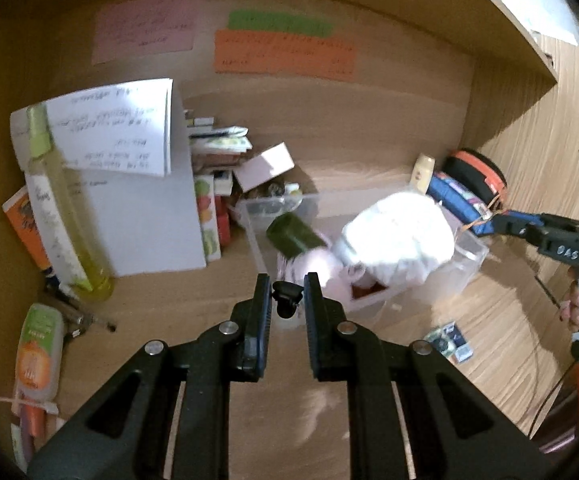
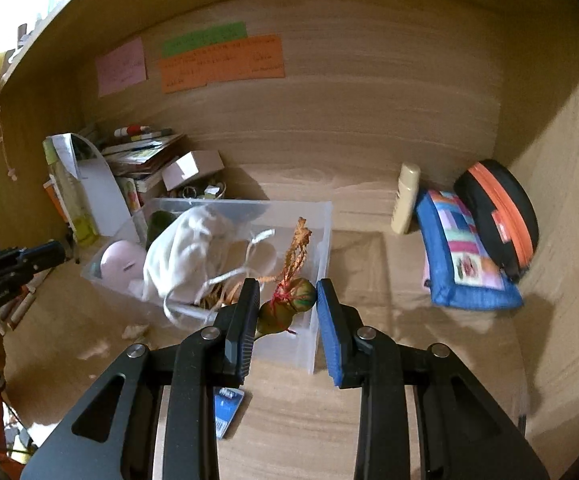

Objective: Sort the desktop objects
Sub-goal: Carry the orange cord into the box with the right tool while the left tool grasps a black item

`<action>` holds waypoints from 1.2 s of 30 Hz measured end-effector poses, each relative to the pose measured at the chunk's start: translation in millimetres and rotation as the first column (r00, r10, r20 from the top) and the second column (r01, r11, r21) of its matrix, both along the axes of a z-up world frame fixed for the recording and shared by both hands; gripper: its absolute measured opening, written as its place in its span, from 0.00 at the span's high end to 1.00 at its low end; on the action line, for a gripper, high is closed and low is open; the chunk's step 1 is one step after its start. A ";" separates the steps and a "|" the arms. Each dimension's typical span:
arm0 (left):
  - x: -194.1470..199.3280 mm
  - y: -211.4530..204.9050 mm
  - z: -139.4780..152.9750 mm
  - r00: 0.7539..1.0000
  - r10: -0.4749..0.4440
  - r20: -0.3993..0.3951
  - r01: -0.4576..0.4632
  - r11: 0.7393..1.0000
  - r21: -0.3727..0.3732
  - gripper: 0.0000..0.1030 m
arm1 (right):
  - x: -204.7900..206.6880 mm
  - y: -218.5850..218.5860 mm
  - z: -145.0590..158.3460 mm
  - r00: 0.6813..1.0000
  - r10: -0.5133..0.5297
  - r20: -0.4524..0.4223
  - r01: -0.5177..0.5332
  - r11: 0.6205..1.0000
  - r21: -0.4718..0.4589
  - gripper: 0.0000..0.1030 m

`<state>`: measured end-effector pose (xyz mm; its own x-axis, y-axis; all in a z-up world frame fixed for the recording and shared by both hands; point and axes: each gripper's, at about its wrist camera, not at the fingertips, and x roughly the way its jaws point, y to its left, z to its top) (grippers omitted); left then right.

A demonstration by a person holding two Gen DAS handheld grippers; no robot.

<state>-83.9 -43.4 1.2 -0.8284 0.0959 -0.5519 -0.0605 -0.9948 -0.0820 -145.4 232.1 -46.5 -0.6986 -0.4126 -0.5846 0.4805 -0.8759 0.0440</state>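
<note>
Fingers of the right gripper [image 2: 287, 300] are spread wide above the clear bin's [image 2: 321, 240] near wall, a small gourd ornament [image 2: 289, 306] seen between them. Left gripper [image 1: 286, 296] fingers are narrowly parted around a small black object [image 1: 285, 300].

Both cams are fisheyes riding on the tongs, looking forward and down along the fingers at the table inside a wooden nook. The left wrist one comes in from the left, close over the clear plastic bin [image 1: 465, 256], and catches the right tongs [image 1: 485, 220] out at its right edge. The right wrist one sits just in front of the same bin [image 2: 313, 264], with the left tongs [image 2: 55, 250] at its left edge. Both share the bin, the white cloth bag [image 1: 401, 236] [image 2: 185, 256] and the orange note [image 1: 285, 56] [image 2: 221, 62] on the back wall.
</note>
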 end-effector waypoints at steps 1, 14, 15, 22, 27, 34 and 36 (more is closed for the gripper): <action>-4.3 -0.2 1.6 1.000 -0.004 -0.002 0.004 1.000 0.009 0.85 | -5.0 -2.7 0.1 1.000 0.003 -0.002 -0.003 1.000 0.007 0.74; -69.5 2.8 -2.6 0.997 0.043 0.067 -0.044 0.999 0.015 0.85 | -45.3 -21.5 -17.6 0.998 0.024 0.052 -0.022 0.999 -0.031 0.74; -74.3 5.6 -4.2 0.996 0.041 0.074 -0.042 0.999 0.008 0.85 | -45.4 -22.9 -19.0 0.999 0.024 0.047 -0.023 0.999 -0.025 0.74; -89.2 13.8 -13.4 0.994 0.021 0.105 -0.022 1.000 0.011 0.85 | -43.2 -31.0 -28.8 0.998 0.062 0.030 -0.063 0.998 0.027 0.74; -97.4 13.1 -18.1 0.992 0.012 0.129 -0.018 0.999 0.049 0.85 | -44.5 -31.8 -30.7 0.996 0.076 0.042 -0.077 0.997 0.027 0.74; -97.7 16.2 -19.4 0.992 -0.001 0.130 -0.006 0.999 0.054 0.85 | -47.6 -31.2 -35.9 0.994 0.082 0.067 -0.083 0.996 0.015 0.74; -97.8 14.9 -18.9 0.991 -0.004 0.133 -0.005 0.998 0.064 0.84 | -46.7 -31.9 -35.7 0.995 0.081 0.064 -0.082 0.996 0.017 0.74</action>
